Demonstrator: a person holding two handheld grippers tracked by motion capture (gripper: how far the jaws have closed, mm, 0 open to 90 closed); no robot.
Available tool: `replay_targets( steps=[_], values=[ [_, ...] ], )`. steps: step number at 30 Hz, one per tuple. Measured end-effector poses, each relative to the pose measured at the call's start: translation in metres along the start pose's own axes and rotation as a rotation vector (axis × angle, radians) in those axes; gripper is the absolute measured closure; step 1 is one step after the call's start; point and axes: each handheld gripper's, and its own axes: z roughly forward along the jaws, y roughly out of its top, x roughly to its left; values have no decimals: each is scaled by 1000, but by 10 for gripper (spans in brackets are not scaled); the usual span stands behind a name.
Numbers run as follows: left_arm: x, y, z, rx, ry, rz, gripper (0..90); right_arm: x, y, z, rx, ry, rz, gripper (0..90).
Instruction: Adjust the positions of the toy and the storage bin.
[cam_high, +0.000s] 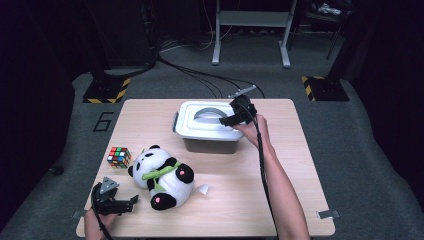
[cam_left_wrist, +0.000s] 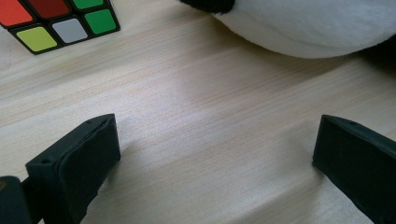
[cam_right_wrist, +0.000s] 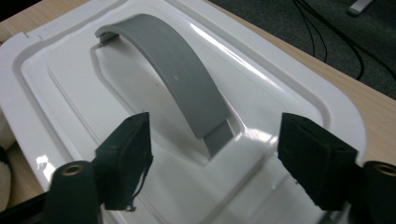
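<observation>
1. Right gripper (cam_right_wrist: 212, 163): I hold it over the near-right end of the lid (cam_right_wrist: 56, 84) of the storage box (cam_high: 210, 144). Its jaws stand wide apart and grip nothing.
2. Grey handle (cam_right_wrist: 173, 70): this arched strap lies directly ahead of my right jaws. Its near foot sits between them in the right gripper view, and its long axis runs away from me toward the far end of the lid. My jaws therefore straddle the strap across its width, which I judge to be the correct alignment for closing on it.
3. Lid status: it sits on the box, so by my judgement the lifting step is not yet done.
4. Left gripper (cam_left_wrist: 215, 154): I rest it low at the near-left corner of the table (cam_high: 240, 200), jaws wide open and holding nothing, with bare wood between them.
5. Objects beyond the left gripper: the plush panda (cam_high: 162, 177) lies just ahead and to its right; the puzzle cube (cam_high: 119, 156) lies ahead and to the left.
6. Reach: my right hand (cam_high: 250, 131) is far nearer the box; my left is well apart from it.
</observation>
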Motion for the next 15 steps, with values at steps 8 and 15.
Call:
replay_targets(
  steps=[8,15],
  values=[
    [0,0,0,4,-4,1,6,2,8,15,-5,20,-20,569],
    [0,0,0,4,-6,0,6,4,5,12,37,19,-58,619]
  ],
)
